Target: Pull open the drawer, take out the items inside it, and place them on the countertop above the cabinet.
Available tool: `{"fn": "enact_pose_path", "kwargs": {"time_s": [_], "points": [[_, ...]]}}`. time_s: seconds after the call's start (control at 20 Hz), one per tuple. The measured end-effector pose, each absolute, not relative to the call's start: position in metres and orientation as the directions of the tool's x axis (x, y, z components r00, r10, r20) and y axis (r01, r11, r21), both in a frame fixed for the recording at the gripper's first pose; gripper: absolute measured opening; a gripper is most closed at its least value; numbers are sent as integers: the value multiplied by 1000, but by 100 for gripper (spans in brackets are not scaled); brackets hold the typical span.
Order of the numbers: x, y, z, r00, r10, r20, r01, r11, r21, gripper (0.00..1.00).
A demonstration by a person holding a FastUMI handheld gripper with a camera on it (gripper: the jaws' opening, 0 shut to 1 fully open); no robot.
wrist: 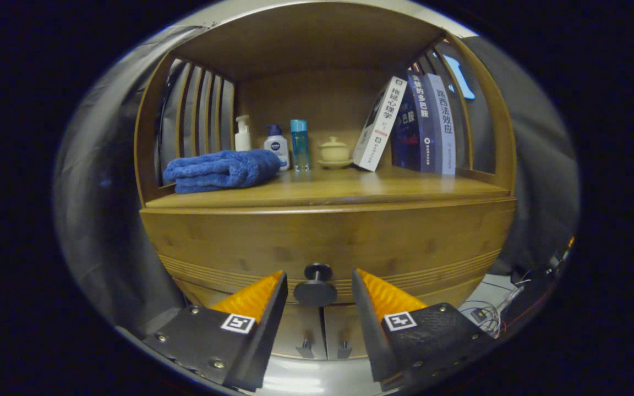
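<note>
Drawer [328, 242] shut, long axis sideways, knob [316, 286] pointing outward between spread gripper [320, 280] fingers, untouched.

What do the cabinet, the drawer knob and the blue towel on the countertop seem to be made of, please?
The cabinet looks like bamboo or light wood with a satin finish: warm grain, soft reflections. The drawer knob, between the open gripper fingers, looks like dark matte metal or plastic; hard to tell which. The blue towel looks like plush microfibre, with a fuzzy pile.
</note>
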State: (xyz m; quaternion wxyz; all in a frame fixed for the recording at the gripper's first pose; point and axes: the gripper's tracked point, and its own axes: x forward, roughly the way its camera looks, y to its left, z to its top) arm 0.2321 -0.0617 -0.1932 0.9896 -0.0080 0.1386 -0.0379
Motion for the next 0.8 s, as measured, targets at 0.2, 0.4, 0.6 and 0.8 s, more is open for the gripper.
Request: {"fn": "enact_pose_path", "kwargs": {"time_s": [0.2, 0.4, 0.6, 0.8], "points": [[250, -61, -208, 959, -84, -270, 80, 996, -24, 49], [237, -59, -202, 965, -68, -254, 70, 998, -2, 40], [237, -59, -203, 964, -71, -257, 66, 997, -28, 30], [218, -55, -202, 965, -79, -251, 78, 997, -16, 30]]}}
